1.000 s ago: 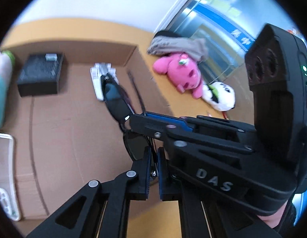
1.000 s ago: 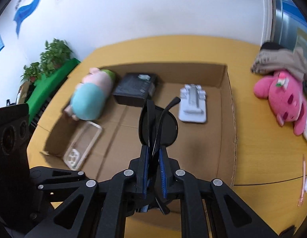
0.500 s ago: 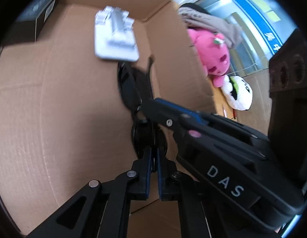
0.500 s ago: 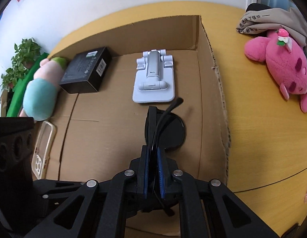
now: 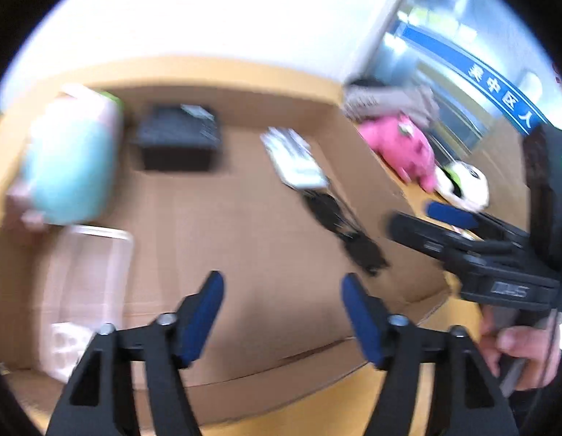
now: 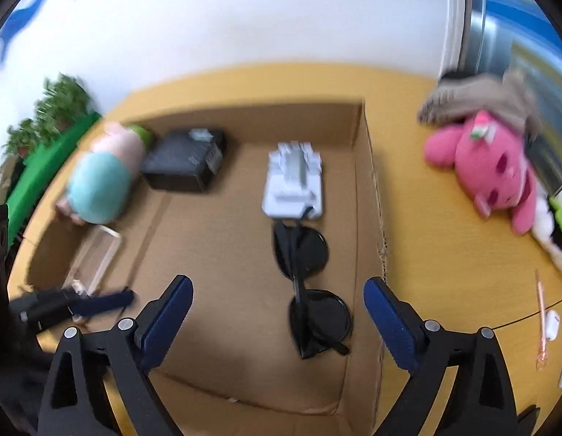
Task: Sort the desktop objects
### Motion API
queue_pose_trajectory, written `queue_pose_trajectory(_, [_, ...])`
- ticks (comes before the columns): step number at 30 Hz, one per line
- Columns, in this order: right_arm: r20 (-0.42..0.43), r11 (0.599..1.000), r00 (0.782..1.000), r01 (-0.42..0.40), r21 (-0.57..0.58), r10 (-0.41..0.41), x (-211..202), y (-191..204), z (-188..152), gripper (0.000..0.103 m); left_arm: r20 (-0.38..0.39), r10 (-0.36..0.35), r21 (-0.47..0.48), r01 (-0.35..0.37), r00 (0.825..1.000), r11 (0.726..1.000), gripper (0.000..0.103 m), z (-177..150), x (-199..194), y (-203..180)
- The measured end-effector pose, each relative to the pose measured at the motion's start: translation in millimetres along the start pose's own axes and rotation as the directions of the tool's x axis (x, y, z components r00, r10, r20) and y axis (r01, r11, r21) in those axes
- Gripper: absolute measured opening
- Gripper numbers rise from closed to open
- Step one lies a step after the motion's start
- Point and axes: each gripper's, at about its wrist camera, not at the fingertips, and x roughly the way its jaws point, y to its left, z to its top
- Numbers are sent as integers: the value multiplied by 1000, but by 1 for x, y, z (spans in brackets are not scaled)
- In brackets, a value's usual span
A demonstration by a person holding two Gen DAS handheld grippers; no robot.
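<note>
Black sunglasses [image 6: 310,254] lie folded on the floor of the cardboard box [image 6: 364,181], just in front of a white phone stand [image 6: 293,185] and near the right wall. My right gripper [image 6: 277,285] hovers over them with its jaws opening; the pads touch nothing. In the blurred left wrist view the sunglasses [image 5: 339,229] lie ahead and to the right of my left gripper [image 5: 282,312], whose jaws are also opening with nothing between them. The right gripper [image 5: 462,232] shows there at the right, held by a hand [image 5: 517,348].
Inside the box are a black carton [image 6: 186,163], a teal and pink plush [image 6: 102,181] and a clear phone case [image 6: 95,258]. On the yellow table to the right lie a pink plush [image 6: 491,167], a panda plush [image 6: 553,229], a grey cloth [image 6: 473,98] and a pink pen [image 6: 542,323].
Both grippers were shut on the sunglasses and have opened and let go. The sunglasses now rest on the box floor, and both grippers have drawn back from them.
</note>
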Motion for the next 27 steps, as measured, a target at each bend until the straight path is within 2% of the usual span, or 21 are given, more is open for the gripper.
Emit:
queue_pose_trajectory(3, [100,998,993,-55,-15,56,-30,19,-18,99,105,78,-16,-77,991,997,74,-13,-33,22])
queue_pose_trajectory(5, [158,997,985,-60,-40,66,-42,34,-33,103,174,130,-33,-126,976,991,74,-17,-45,31])
queue_pose_trajectory(7, [207,996,976,-54,-68,67,-48,49,-46,103,221,184,-33,-181,958,983,80,-26,-55,42])
queue_pose_trajectory(10, [252,997,966,-47,-59,60,-47,65,-68,103,241,226,-32,-225,944,974,80,-39,-59,54])
queue_pose_trajectory(16, [239,999,971,-37,18,32,-22,64,-101,103,240,248,-26,-249,939,968,80,-64,-45,73])
queue_pose_trajectory(17, [254,999,967,-30,14,26,-21,63,-104,103,260,251,-13,-257,932,966,80,-68,-42,72])
queue_pose_trajectory(19, [298,1000,955,-3,-18,8,-21,64,-110,103,324,298,31,-325,898,945,80,-75,-40,64])
queue_pose_trajectory(22, [327,998,944,50,-45,-33,-14,66,-111,103,371,310,24,-342,876,939,83,-78,-33,61])
queue_pose_trajectory(24, [357,997,933,53,-49,-32,-12,64,-112,103,396,318,23,-356,861,934,86,-79,-33,60])
queue_pose_trajectory(27, [389,997,921,48,-60,-21,-11,63,-114,103,390,320,18,-355,863,935,87,-76,-33,61])
